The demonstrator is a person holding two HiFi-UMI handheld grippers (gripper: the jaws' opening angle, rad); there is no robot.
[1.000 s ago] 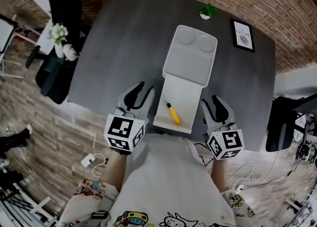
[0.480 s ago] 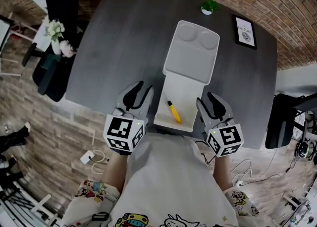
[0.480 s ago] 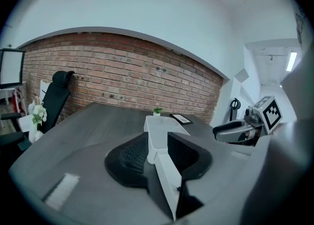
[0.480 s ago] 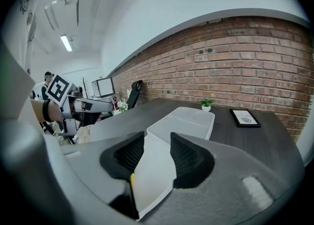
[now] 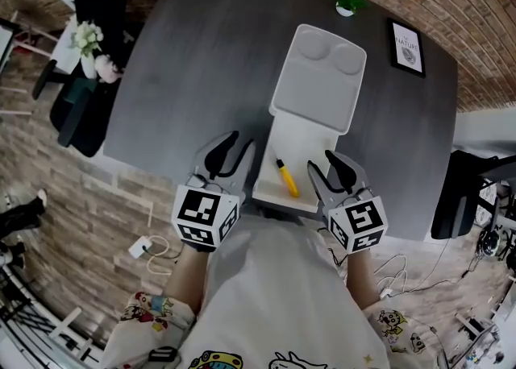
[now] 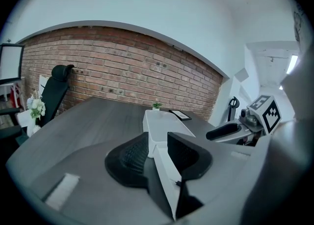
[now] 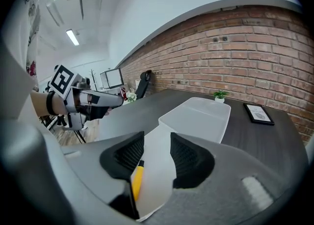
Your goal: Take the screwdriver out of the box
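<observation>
A white box lies open on the dark table, its lid folded back on the far side. A yellow screwdriver with a black tip lies inside, near the front. My right gripper is open over the box's near right edge. In the right gripper view the screwdriver shows just below the left jaw, with nothing between the jaws. My left gripper is open at the box's left side. In the left gripper view the box wall runs between the jaws.
A small potted plant and a framed picture stand at the table's far right. A black chair and flowers are off the left edge, and another chair stands to the right. The table's near edge lies under both grippers.
My right gripper has moved left and down, from beside the box to over its near right edge. The left gripper has stayed put.
</observation>
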